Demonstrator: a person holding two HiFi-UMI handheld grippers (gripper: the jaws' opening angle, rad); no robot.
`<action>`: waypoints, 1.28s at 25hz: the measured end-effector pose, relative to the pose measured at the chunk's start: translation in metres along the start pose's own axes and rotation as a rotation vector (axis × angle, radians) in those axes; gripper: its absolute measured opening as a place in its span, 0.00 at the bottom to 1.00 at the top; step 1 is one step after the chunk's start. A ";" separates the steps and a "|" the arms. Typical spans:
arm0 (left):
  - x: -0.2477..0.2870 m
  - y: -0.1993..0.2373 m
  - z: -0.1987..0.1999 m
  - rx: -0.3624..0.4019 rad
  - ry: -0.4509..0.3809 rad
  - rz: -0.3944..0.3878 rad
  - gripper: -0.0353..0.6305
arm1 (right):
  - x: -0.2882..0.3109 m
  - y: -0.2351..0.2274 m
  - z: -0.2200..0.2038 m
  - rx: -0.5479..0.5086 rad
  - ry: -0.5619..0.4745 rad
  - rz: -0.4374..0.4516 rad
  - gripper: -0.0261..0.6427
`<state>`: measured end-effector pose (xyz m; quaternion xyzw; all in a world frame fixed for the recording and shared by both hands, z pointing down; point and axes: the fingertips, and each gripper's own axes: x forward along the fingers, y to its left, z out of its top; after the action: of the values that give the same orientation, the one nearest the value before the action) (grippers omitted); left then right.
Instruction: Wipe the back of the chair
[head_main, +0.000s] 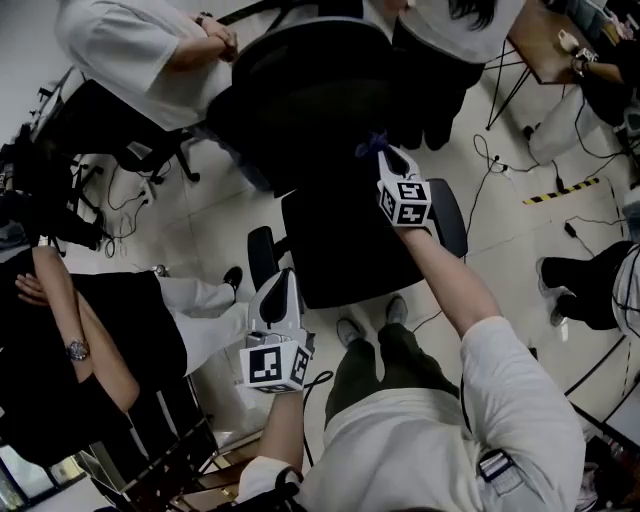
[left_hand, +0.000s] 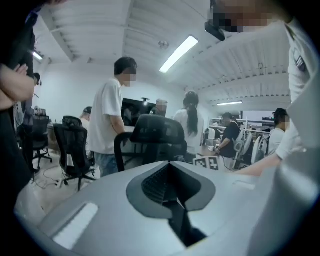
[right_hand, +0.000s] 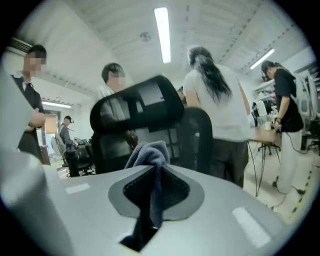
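Overhead, most of the blue cloth (head_main: 373, 145) was hidden behind the right gripper (head_main: 392, 160), jaws clamped tight on it, a bunched end poking out toward the back of the black chair (head_main: 310, 100); couldn't tell if it touched. The left gripper (head_main: 283, 287) hung lower near the armrest (head_main: 260, 252), jaws pressed together on nothing. Its cube showed only square black-and-white markers.

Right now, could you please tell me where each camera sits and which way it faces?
Head view: on the person's head, steeply down on chair, both forearms, left gripper, right gripper.
Left gripper view: rides the left gripper, along its shut empty jaws toward the chair.
Right gripper view: rides the right gripper, jaws shut on cloth, facing the chair.
All three show the chair.
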<state>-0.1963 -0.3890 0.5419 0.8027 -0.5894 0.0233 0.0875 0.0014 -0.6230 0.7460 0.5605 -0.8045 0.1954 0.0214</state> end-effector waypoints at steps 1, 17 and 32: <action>-0.023 0.004 0.012 0.018 -0.047 0.017 0.18 | -0.028 0.025 0.029 -0.032 -0.080 0.031 0.09; -0.308 -0.110 0.037 0.190 -0.402 0.036 0.18 | -0.585 0.181 0.130 -0.212 -0.684 0.120 0.09; -0.354 -0.104 0.023 0.214 -0.376 -0.039 0.18 | -0.620 0.254 0.100 -0.254 -0.667 0.143 0.09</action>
<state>-0.2067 -0.0287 0.4577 0.8090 -0.5737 -0.0660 -0.1094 0.0184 -0.0279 0.4224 0.5287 -0.8221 -0.0988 -0.1866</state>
